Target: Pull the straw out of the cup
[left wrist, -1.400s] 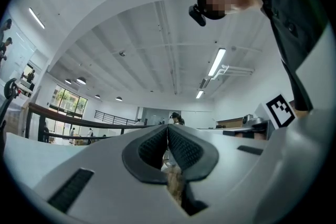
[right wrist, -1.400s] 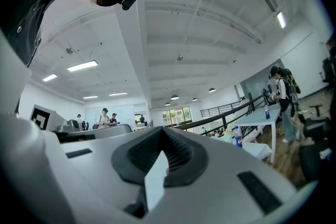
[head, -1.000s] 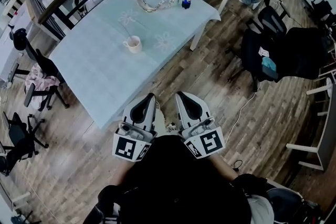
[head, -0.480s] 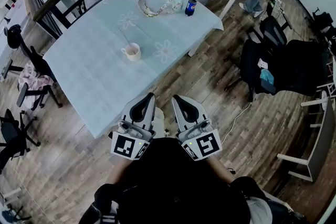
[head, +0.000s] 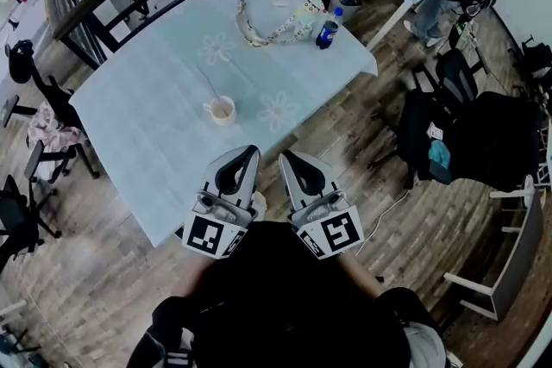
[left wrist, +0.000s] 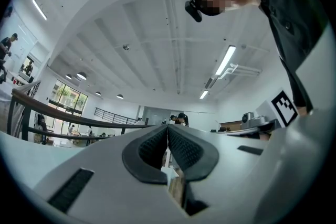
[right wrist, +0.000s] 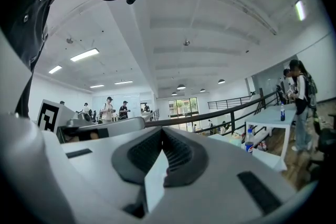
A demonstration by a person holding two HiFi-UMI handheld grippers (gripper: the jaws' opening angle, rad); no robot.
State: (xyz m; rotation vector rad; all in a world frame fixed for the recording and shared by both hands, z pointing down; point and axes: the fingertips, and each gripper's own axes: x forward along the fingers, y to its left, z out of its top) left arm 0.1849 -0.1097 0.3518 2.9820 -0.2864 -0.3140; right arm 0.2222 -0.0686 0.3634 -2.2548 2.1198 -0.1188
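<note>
Left gripper (left wrist: 167, 129) fingers together, empty, right gripper (right wrist: 161, 132) the same, only head view shows cup (head: 222, 110) with straw (head: 207, 86) on table (head: 155, 129)

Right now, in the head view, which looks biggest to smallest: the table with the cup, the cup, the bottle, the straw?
1. Table.
2. Cup and bottle: about alike; the bottle stands farther off, so I won't rank them.
3. Straw, a thin line in the cup.

Dark bottle (head: 327, 32) on pale table (head: 147, 121)
</note>
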